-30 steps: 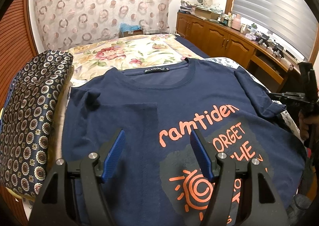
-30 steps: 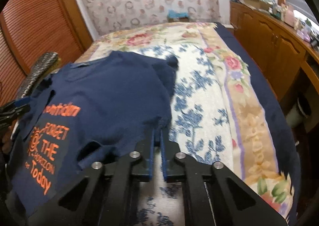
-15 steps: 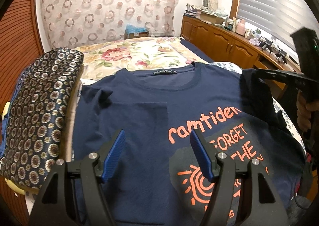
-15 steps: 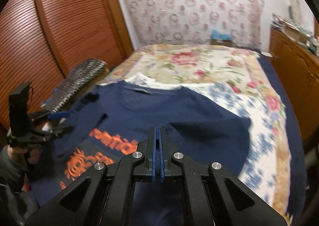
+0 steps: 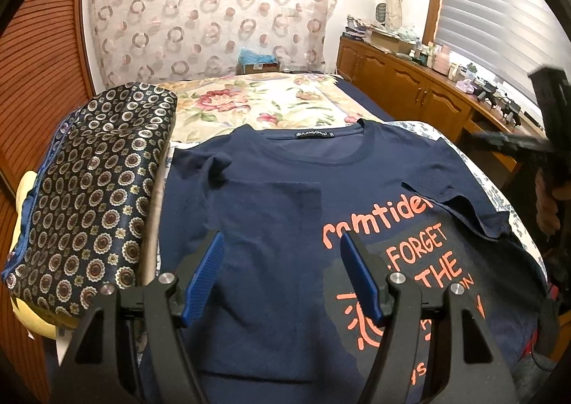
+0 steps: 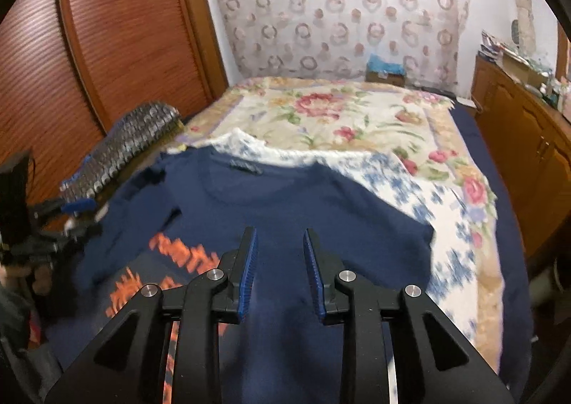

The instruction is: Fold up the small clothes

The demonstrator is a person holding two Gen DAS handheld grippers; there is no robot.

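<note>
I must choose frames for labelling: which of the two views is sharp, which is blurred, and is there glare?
Left wrist view: sharp, the print on the navy T-shirt is readable; the window blinds are overexposed, and the right gripper at the edge is smeared. Right wrist view: motion-blurred bedding and print, dimmer; only its own fingers look crisp.

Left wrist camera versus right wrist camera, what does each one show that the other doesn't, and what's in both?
Only the left wrist view shows the window blinds and the shirt's readable orange print, with the folded-in sleeve over it. Only the right wrist view shows the wooden slatted doors in full and the blue-flowered sheet beside the shirt. Both show the navy T-shirt on the bed, the patterned cushion and the circle-print curtain.
</note>
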